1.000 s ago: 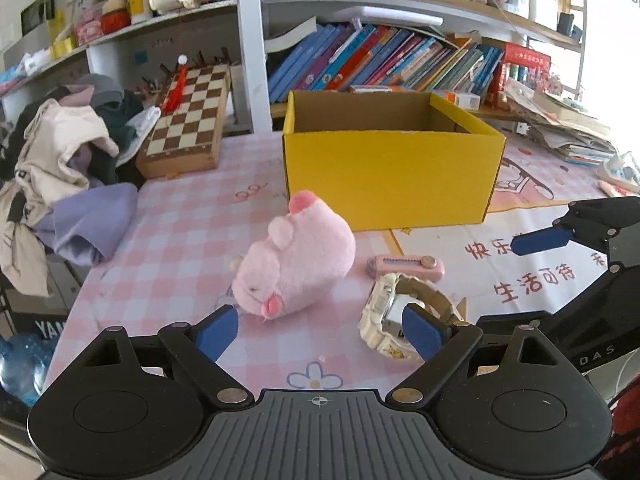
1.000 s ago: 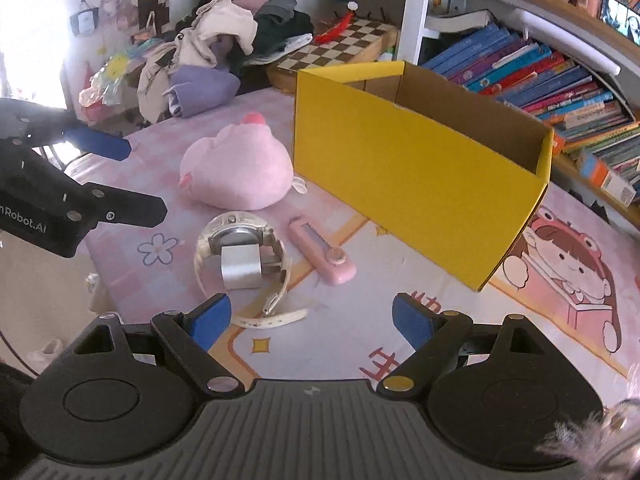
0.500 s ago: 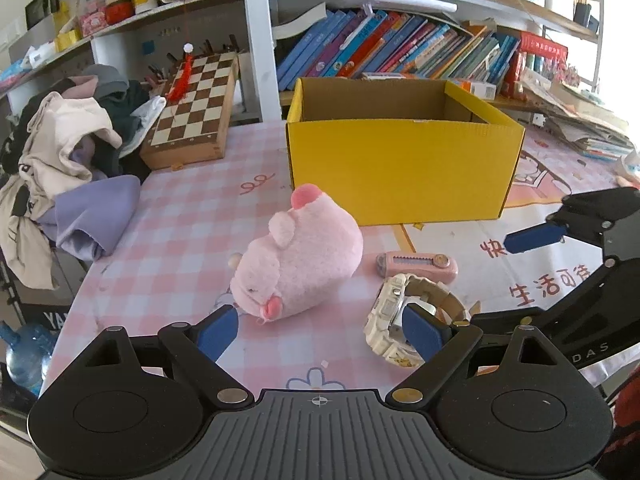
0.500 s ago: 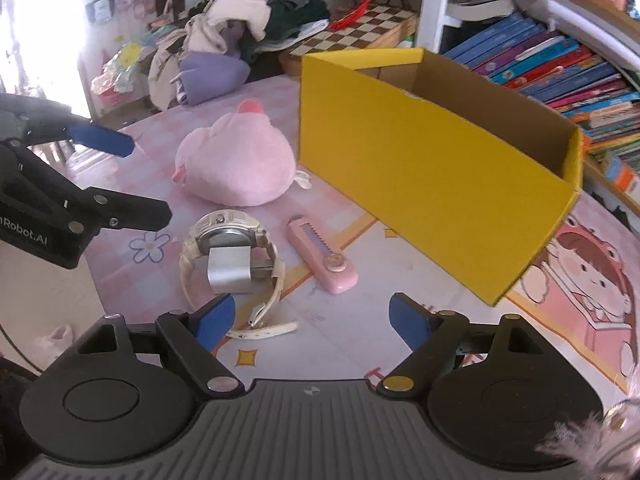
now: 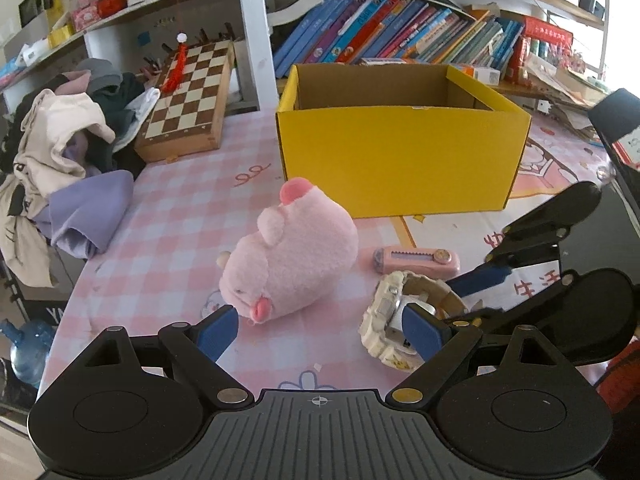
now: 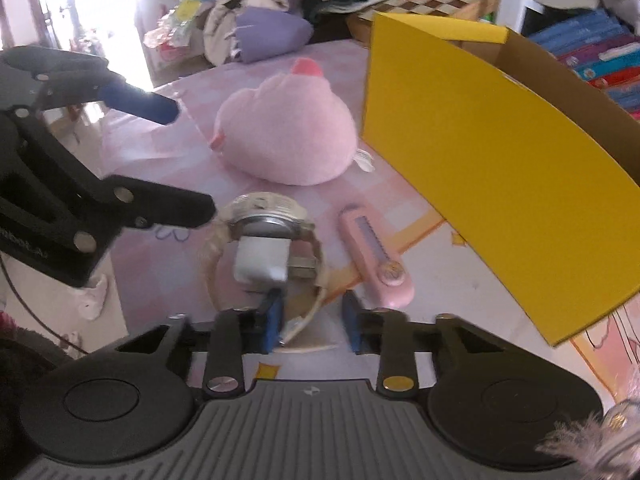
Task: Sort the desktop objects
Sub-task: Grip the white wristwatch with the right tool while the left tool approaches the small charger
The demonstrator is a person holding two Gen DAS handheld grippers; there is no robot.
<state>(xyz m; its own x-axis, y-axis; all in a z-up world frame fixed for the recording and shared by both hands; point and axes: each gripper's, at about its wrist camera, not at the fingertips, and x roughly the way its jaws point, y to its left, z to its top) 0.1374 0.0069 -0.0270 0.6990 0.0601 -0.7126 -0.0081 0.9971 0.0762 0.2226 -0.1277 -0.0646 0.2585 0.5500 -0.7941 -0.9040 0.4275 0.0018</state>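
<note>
A pink plush pig [image 5: 290, 256] lies on the checked tablecloth in front of the open yellow box [image 5: 400, 160]. My left gripper [image 5: 320, 330] is open, low over the table, with the pig just ahead between its fingers. A cream wristwatch [image 6: 264, 248] lies right of the pig, next to a pink utility knife [image 6: 376, 258]. My right gripper [image 6: 312, 320] has its jaws half closed around the watch's strap end, pads apart from it. The watch [image 5: 400, 320] and the knife [image 5: 416, 260] also show in the left wrist view, as do the pig [image 6: 288, 136] and box [image 6: 500, 168] in the right wrist view.
A wooden chessboard [image 5: 188, 96] and a pile of clothes [image 5: 68, 152] lie at the table's far left. Shelves of books [image 5: 400, 36] stand behind the box. A cartoon mat [image 5: 560, 184] covers the right side. The table edge runs along the left.
My right gripper has moved forward and down to the watch and narrowed its jaws around the strap. My left gripper has edged closer to the pig and stayed open.
</note>
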